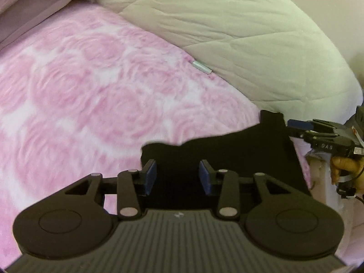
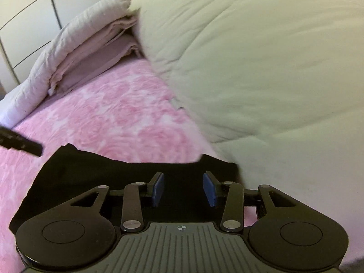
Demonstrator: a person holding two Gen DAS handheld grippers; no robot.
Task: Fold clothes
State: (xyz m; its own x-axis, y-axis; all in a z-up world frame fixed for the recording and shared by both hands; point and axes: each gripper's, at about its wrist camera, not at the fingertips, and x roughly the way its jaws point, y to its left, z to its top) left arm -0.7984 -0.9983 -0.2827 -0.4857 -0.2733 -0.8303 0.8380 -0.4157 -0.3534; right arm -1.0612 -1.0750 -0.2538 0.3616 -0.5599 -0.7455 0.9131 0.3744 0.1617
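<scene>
Left wrist view, left to right: pink rose-pattern blanket (image 1: 91,95) covers the bed, folded mauve bedding (image 1: 34,6) at its far left corner. Left gripper (image 1: 178,177) jaws parted wide, blue pads (image 1: 151,176) clear of each other, nothing between them; black garment (image 1: 227,154) lies flat on the blanket right under and ahead of the fingers. Small silver tube-like thing (image 1: 202,67) sits at the seam where the blanket meets the cream quilted comforter (image 1: 238,34), which is heaped along the far right side. At the right edge, the right gripper (image 1: 298,125) reaches the garment's far right corner, a hand (image 1: 343,168) behind it.

Right wrist view, left to right: white drawer fronts (image 2: 27,22) top left, stack of folded pale bedding (image 2: 75,52) at the bed's far left. A dark bar, part of the left gripper (image 2: 20,144), pokes in at the left edge just beside the garment's (image 2: 91,173) left corner. Right gripper (image 2: 184,188) jaws spread wide, empty, over the garment's near edge. Comforter (image 2: 261,68) fills the right, touching the garment's right end.
</scene>
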